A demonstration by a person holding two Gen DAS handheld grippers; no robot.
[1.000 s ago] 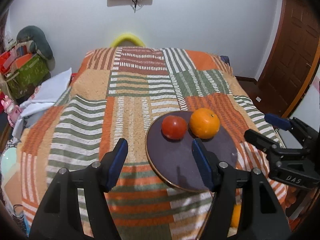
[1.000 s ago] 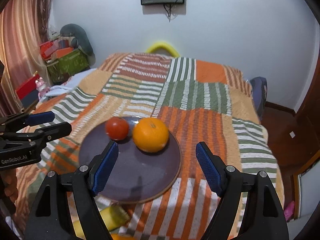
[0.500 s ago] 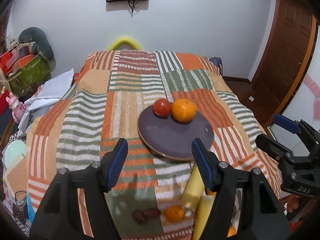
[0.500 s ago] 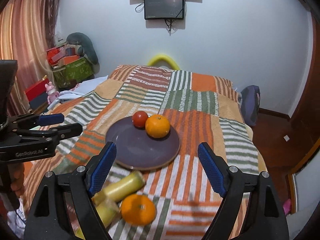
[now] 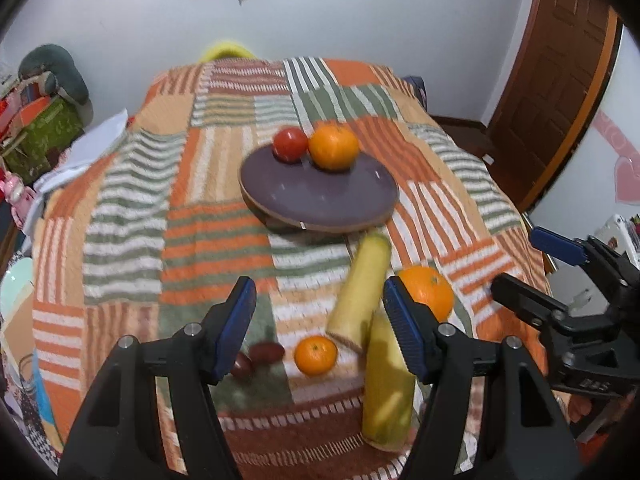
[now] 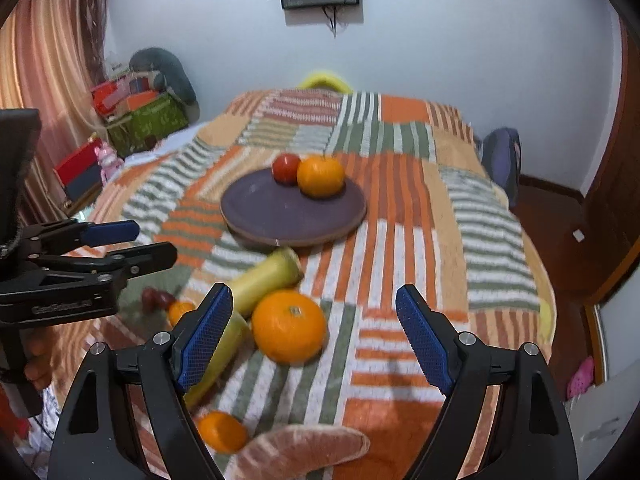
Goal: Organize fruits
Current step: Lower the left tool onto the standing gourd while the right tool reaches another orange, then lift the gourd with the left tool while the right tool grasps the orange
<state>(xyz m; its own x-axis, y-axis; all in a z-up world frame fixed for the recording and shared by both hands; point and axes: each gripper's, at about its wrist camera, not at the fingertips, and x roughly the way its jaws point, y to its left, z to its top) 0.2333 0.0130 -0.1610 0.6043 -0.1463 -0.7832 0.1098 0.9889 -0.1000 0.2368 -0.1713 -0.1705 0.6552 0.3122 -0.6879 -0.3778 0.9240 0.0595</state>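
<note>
A dark purple plate (image 5: 320,204) (image 6: 256,208) lies on the striped bedspread and holds a red tomato (image 5: 290,144) (image 6: 285,168) and an orange (image 5: 333,148) (image 6: 320,176). Nearer lie two yellow-green bananas (image 5: 360,296) (image 5: 386,380), a large orange (image 5: 430,290) (image 6: 289,326), a small orange (image 5: 316,355) and two dark brown fruits (image 5: 266,352). My left gripper (image 5: 320,328) is open and empty above the near fruits. My right gripper (image 6: 312,338) is open and empty, its fingers either side of the large orange.
The patchwork bedspread (image 5: 208,208) covers the bed. Boxes and a grey cushion (image 6: 160,68) stand at the left wall. A wooden door (image 5: 560,80) is at the right. Another small orange (image 6: 222,432) and an orange plush shape (image 6: 304,452) lie at the near edge.
Both grippers have pulled back from the plate toward the near end of the bed. The bananas, oranges and brown fruits have come into view beneath them.
</note>
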